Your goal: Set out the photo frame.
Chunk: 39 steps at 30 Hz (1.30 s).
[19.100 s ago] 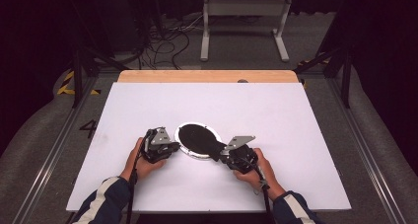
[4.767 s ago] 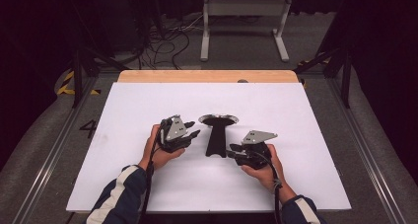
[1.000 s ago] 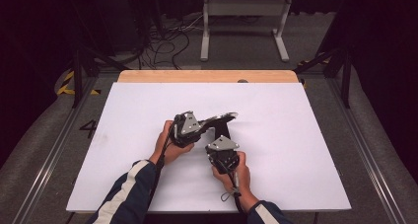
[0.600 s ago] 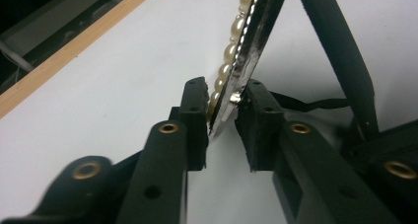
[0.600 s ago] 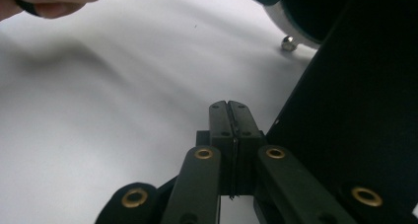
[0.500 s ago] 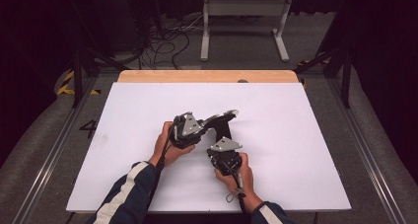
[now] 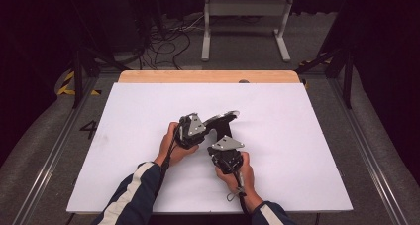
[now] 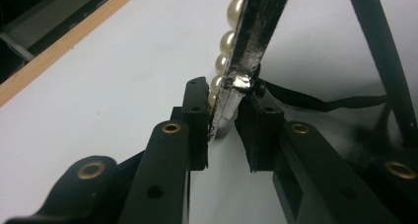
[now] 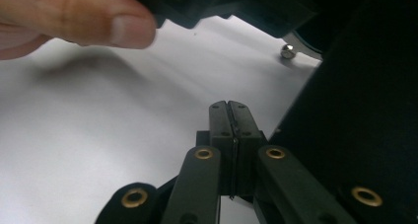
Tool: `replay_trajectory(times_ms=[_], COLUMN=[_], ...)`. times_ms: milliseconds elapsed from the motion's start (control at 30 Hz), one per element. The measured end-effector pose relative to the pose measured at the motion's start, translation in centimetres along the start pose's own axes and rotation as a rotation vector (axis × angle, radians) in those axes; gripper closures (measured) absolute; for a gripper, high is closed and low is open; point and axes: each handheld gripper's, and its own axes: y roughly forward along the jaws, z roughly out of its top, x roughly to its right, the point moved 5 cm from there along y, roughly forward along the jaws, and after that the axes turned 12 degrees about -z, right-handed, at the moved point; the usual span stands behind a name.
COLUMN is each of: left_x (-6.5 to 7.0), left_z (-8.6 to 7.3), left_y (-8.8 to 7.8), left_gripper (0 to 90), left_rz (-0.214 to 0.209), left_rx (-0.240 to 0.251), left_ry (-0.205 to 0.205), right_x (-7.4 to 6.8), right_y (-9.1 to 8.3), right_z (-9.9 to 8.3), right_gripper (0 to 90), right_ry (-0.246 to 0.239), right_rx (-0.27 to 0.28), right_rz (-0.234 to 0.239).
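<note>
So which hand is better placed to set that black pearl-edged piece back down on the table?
Left. The left gripper has the black pearl-edged piece between its jaws, lifted above the white table. The right gripper is shut on nothing, beside it.

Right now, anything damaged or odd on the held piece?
Yes. The flat black pearl-edged piece in the left tongs has a scuffed, silvery edge where black finish looks worn. It is held tilted off the white table.

- A table [image 7: 297, 150] with a white top and a bare wooden strip [image 7: 208, 77] along its far edge.
- A small silver bead [image 9: 287, 51] lies on the white top, ahead of the right gripper [image 9: 229, 108].
</note>
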Motion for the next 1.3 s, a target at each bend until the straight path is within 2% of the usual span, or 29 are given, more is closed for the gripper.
replay_trajectory(times_ms=[200,400,467,800,867,967,1100,1300], left_x=[0.2,0.5,0.7,1.6,1.7,1.8,1.6,1.4], left_z=[-0.1,-0.4,-0.4,-0.6,-0.7,-0.8,-0.8,-0.8], left_y=[-0.4,-1.0,-1.2,-1.8,-1.9,-2.0,-1.9,-1.5], left_gripper=[77.1,79.0,79.5,79.6,79.6,79.4,78.8,77.6], left_rz=[0.001,-0.008,0.006,0.019,0.023,0.02,0.012,-0.003], left_rx=[-0.024,-0.019,-0.031,-0.075,-0.078,-0.068,-0.035,-0.009], left_ry=[0.015,0.005,0.024,0.059,0.056,0.049,0.023,0.02], right_x=[-0.1,0.5,0.7,0.9,0.9,1.0,1.1,1.2], right_y=[-0.1,-0.3,-0.3,-0.5,-0.5,-0.6,-0.7,-0.8], right_z=[-0.1,-0.4,-0.5,-0.8,-0.9,-1.0,-1.0,-0.9], right_gripper=[90.0,90.0,90.0,90.0,90.0,90.0,90.0,90.0], right_ry=[-0.01,-0.003,-0.003,-0.008,-0.008,-0.001,-0.001,0.004], right_rx=[0.0,-0.01,-0.01,-0.018,-0.025,-0.032,-0.024,-0.012], right_rz=[-0.031,-0.028,-0.023,-0.022,-0.018,-0.008,-0.018,-0.023])
